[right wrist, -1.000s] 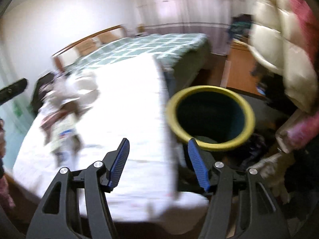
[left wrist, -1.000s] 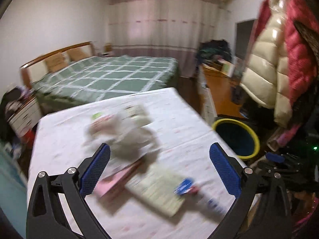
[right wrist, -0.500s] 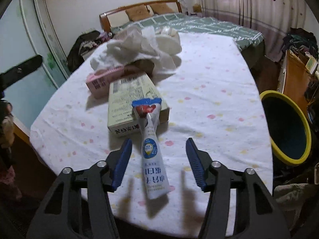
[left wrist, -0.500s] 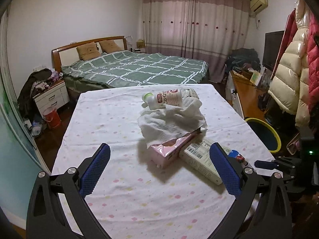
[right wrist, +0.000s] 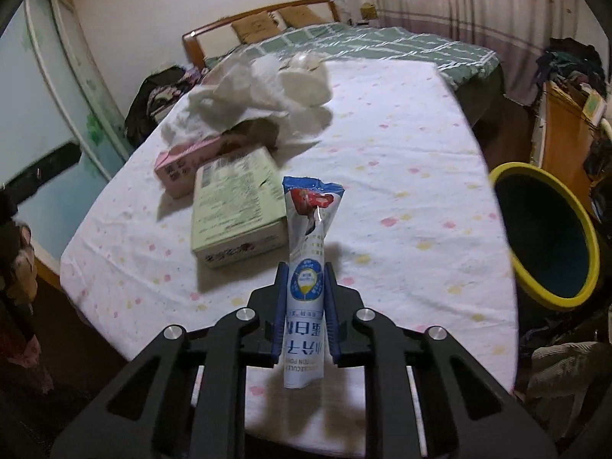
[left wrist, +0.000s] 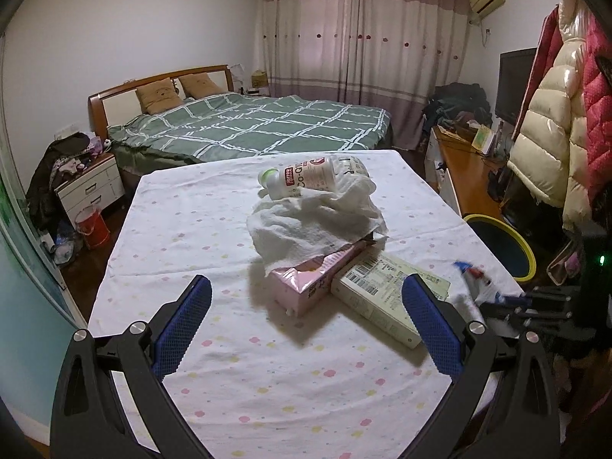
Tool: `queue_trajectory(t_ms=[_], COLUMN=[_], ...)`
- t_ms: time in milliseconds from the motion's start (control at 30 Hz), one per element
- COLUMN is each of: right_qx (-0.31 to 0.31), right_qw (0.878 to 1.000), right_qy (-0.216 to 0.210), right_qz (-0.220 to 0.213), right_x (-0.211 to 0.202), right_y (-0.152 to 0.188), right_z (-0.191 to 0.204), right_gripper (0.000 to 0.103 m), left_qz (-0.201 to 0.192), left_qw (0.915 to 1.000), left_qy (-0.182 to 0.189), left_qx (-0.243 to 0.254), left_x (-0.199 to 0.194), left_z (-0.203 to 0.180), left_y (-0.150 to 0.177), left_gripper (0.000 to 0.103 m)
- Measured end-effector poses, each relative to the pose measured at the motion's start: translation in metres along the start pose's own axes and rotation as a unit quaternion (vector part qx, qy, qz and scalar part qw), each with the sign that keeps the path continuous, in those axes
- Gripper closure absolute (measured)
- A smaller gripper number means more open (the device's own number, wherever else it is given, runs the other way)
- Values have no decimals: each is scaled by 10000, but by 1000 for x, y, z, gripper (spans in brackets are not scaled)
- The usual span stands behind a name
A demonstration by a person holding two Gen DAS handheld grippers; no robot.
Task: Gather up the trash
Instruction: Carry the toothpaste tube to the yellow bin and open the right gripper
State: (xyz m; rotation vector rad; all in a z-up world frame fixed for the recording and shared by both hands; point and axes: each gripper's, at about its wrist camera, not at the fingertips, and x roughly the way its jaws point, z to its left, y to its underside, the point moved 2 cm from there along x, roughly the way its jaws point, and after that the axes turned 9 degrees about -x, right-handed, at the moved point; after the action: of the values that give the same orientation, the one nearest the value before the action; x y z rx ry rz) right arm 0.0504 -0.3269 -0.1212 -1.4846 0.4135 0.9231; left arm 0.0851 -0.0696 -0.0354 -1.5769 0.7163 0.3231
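The right hand-held gripper [right wrist: 305,287] has just been closing, and its blue pads now clamp the sides of the long white-and-blue sachet [right wrist: 308,267], which half a second ago lay loose between spread jaws on the table [right wrist: 401,199]. The sachet now stands up out of the grip, its torn red-and-blue top above the edge of the pale green carton [right wrist: 235,206]. The left hand-held gripper [left wrist: 306,329] hangs released over the near part of the table, jaws wide with nothing between them, much as half a second ago. Ahead of it the pile is unchanged: a crumpled white paper towel [left wrist: 313,225] drapes over a pink tissue pack [left wrist: 317,279], with a white supplement bottle [left wrist: 302,181] lying on its side on top. The yellow-rimmed bin [right wrist: 543,229] stands just beside the table's right edge.
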Motion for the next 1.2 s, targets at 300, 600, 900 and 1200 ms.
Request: queue_trajectory(t_ms=[300,600,900,1200], right_qx=[674,1493,2005,2220], right_qw=[9950,9766,9595,9507], right_qy=[717,1547,1942,2129], right_qz=[-192,29,382,388], right_x=[-18,-5,25,30], right_y=[-1,8,18,19], right_z=[-74,-177,-247,-276], right_gripper=[86,86,85,66], left_qz=[63,150,275,477], left_qw=[9999,9996,9987,9969], left_qy=[83,174,297,463], left_qx=[87,184,294,410], left_x=[5,11,19,30], left_z=[-10,-21,-36,-53], left_y=[4,7,10,18], left_gripper=[5,5,5,5])
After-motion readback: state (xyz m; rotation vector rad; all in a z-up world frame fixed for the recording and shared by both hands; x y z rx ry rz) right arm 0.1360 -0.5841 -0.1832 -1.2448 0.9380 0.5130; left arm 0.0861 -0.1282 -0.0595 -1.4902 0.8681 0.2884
